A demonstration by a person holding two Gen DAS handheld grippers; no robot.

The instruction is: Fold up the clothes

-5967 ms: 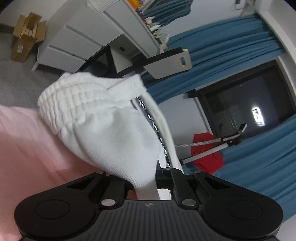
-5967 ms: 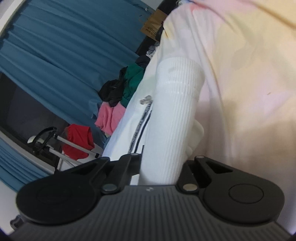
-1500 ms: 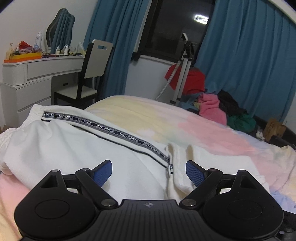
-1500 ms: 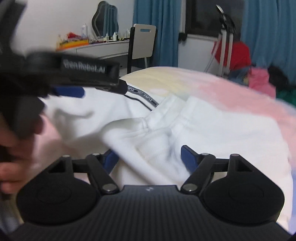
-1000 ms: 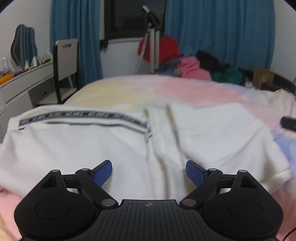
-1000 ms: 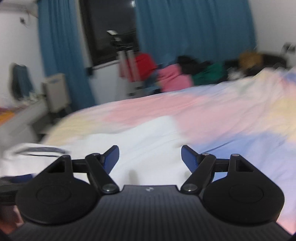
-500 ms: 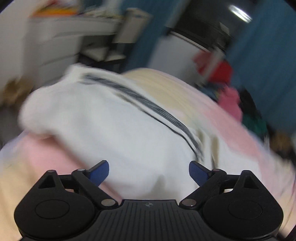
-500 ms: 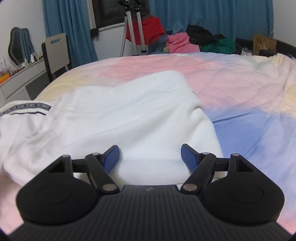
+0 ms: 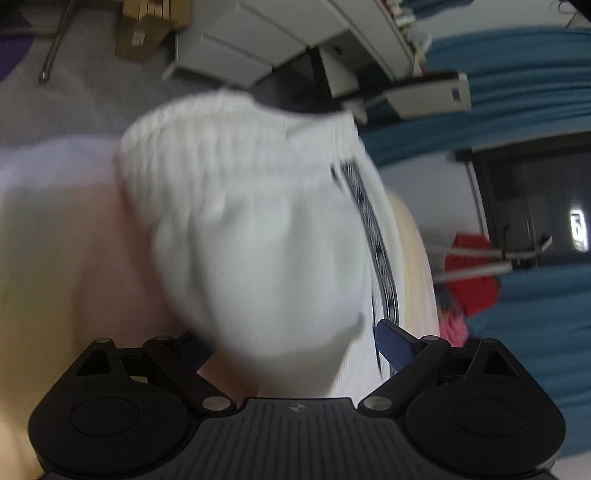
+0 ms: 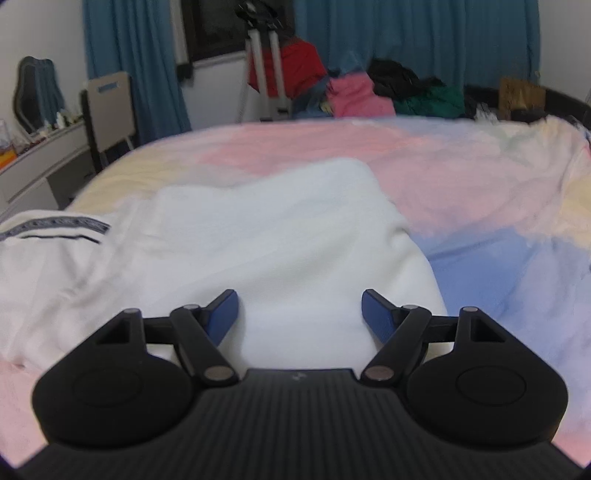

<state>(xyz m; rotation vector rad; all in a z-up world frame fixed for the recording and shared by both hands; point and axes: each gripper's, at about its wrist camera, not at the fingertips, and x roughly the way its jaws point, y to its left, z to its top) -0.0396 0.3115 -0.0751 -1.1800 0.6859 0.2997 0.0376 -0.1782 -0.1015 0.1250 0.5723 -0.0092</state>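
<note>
White sweatpants (image 10: 266,243) with a black lettered side stripe (image 10: 55,226) lie on the pastel bedspread (image 10: 461,177). In the left wrist view the camera is rolled sideways and the pants' ribbed waistband end (image 9: 236,155) bulges close in front. My left gripper (image 9: 291,343) is open, its blue pads on either side of the white cloth, which lies between the fingers. My right gripper (image 10: 299,314) is open and empty, just above the folded leg part of the pants near the bed's front.
A pile of red, pink, black and green clothes (image 10: 362,92) sits beyond the bed by a tripod (image 10: 258,66) and blue curtains. A white dresser (image 9: 280,40) and chair (image 10: 110,110) stand at the left. A cardboard box (image 9: 147,33) lies on the floor.
My left gripper has rolled sideways and closed in on the waistband end, so the cloth now lies between its open fingers. My right gripper has edged slightly forward over the pants.
</note>
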